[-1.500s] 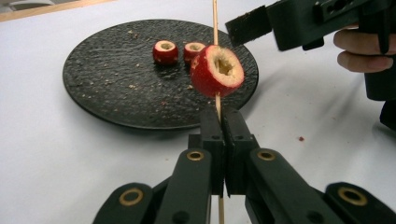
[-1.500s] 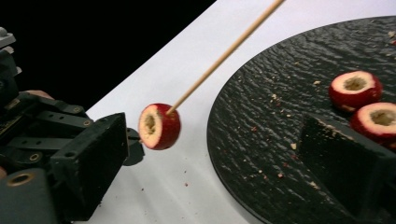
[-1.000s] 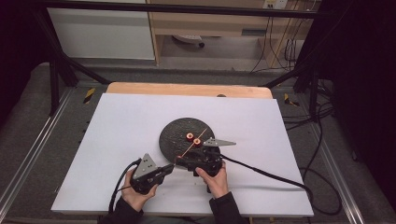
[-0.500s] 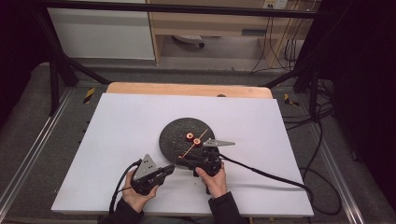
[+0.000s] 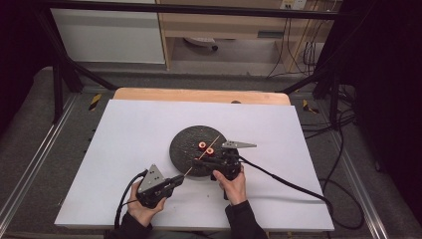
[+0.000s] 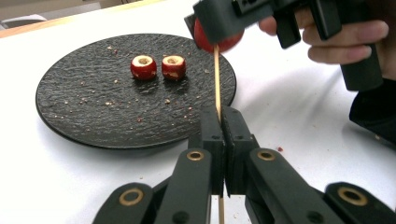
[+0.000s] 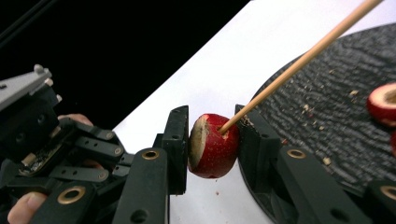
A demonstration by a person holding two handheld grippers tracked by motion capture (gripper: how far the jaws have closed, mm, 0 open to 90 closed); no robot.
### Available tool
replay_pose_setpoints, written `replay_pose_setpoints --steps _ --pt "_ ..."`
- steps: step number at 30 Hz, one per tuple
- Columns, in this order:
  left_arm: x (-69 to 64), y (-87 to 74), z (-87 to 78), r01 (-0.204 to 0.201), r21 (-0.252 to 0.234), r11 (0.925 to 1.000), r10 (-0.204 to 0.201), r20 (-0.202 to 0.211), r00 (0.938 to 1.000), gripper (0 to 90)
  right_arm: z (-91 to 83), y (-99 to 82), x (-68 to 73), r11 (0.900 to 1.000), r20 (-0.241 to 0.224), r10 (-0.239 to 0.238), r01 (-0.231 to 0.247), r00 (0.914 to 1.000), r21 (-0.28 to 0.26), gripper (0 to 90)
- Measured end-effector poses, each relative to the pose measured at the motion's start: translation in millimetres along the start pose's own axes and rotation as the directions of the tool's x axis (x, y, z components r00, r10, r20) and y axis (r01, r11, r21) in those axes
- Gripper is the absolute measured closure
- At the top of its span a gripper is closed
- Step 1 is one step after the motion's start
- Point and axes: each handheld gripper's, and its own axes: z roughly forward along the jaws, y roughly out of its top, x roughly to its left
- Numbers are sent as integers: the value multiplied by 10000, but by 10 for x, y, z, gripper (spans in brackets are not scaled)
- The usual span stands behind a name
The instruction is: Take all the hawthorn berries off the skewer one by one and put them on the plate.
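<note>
- left gripper (image 6: pixel 223 121) clamped tight on wooden skewer (image 6: pixel 216 77)
- right gripper (image 7: pixel 212 144) jaws, just closing, now pinch red fruit piece (image 7: pixel 214 145), skewer entering it
- 2 more pieces (image 5: pixel 205 148) on black plate (image 5: pixel 181 149)

I can read no lettering, label, brand or number anywhere: the dark plate (image 5: pixel 191 149), the white tabletop (image 5: pixel 129 134) and the black tools carry no writing that I can make out from here.
</note>
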Motion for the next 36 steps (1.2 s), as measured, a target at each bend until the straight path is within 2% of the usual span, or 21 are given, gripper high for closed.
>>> replay_pose_setpoints --steps 17,24,31,36 --pt "25 -2 -97 -28 -277 9996 29 24 10000 883 -252 408 -72 9973 289 18 3 9996 -728 675" --pt "32 -3 -118 -26 -312 9995 26 1 10000 883 -317 521 -118 9968 382 60 -29 9993 -800 675" --pt "73 -42 -150 38 -201 9998 -40 -76 10000 883 -430 681 -181 9900 938 55 78 9956 -1410 679" --pt "109 -65 -178 96 -189 9998 -100 -178 9998 883 -495 778 -247 9876 1472 80 153 9891 -1565 679"
